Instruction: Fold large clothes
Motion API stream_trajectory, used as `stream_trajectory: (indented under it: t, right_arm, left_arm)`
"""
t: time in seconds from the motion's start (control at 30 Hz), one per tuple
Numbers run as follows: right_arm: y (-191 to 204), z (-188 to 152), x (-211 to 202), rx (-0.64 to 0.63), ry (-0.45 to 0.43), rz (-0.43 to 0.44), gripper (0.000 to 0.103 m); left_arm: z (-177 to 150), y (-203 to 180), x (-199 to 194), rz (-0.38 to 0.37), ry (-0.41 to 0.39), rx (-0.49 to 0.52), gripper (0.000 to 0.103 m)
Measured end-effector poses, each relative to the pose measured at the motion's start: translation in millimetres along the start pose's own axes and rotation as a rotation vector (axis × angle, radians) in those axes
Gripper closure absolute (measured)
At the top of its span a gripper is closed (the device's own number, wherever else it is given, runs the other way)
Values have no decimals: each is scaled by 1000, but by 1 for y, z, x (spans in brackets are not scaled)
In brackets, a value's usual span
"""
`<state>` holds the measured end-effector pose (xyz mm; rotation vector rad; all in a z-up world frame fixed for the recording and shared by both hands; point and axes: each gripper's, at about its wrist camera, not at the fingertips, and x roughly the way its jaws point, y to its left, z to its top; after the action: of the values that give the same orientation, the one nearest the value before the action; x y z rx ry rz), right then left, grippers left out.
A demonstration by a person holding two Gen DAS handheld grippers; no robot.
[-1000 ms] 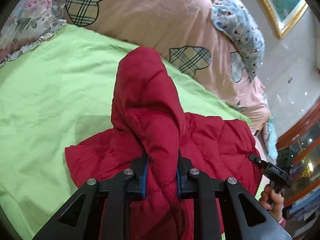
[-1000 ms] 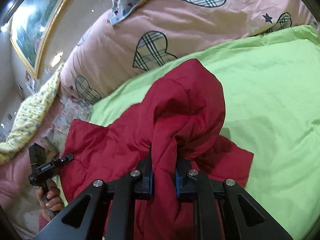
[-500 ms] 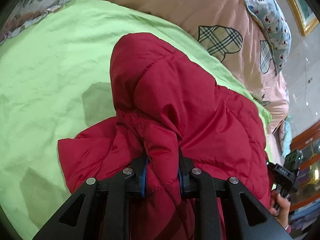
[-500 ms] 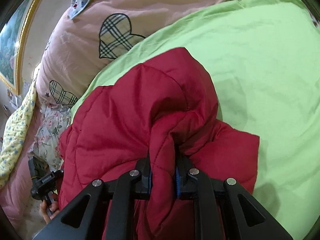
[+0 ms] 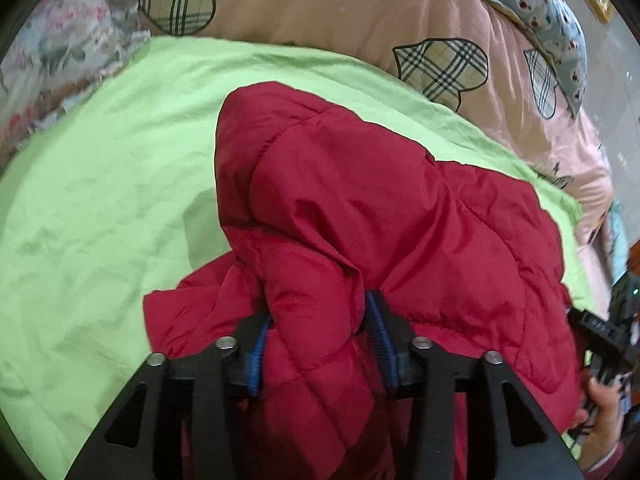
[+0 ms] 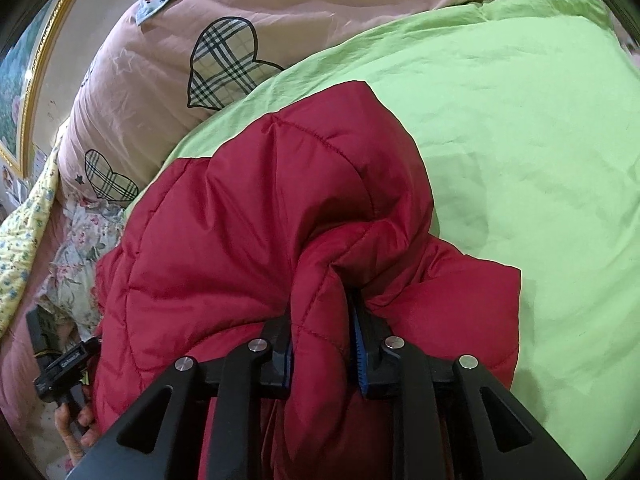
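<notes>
A red quilted puffer jacket lies on the green bed sheet; it also shows in the right wrist view. My left gripper is shut on a bunched fold of the red jacket, its blue pads pressing the padding from both sides. My right gripper is shut on another fold of the jacket. The folded-over part forms a hump beyond each gripper. The other gripper and the hand holding it show at the edge of each view, at the right and at the left. The jacket's underside is hidden.
A pink duvet with plaid hearts is piled along the far side of the green sheet. A floral pillow lies at far left, a blue patterned pillow at the right. A gold-framed picture hangs on the wall.
Both grippers have moved forward and lower with the jacket folds in them. The raised folded part has come down flatter over the jacket. Both grips stay the same.
</notes>
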<state>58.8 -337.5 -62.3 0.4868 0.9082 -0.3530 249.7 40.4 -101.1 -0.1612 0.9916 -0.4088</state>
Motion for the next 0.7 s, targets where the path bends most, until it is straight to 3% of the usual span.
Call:
stream_trajectory:
  t: [0.17, 0.33, 0.43, 0.7]
  right_arm:
    - [-1, -1, 0, 4, -4, 2, 80]
    - [-1, -1, 1, 4, -9, -3, 80]
    - [-1, -2, 0, 3, -12, -7, 79]
    - [0, -3, 0, 1, -18, -18, 78]
  left_arm:
    - [-3, -8, -23, 57, -61, -3, 24]
    - [-7, -12, -54, 96, -133, -4, 23]
    - [-14, -12, -71, 84, -162, -2, 23]
    - [-47, -42, -92, 3, -127, 95, 23]
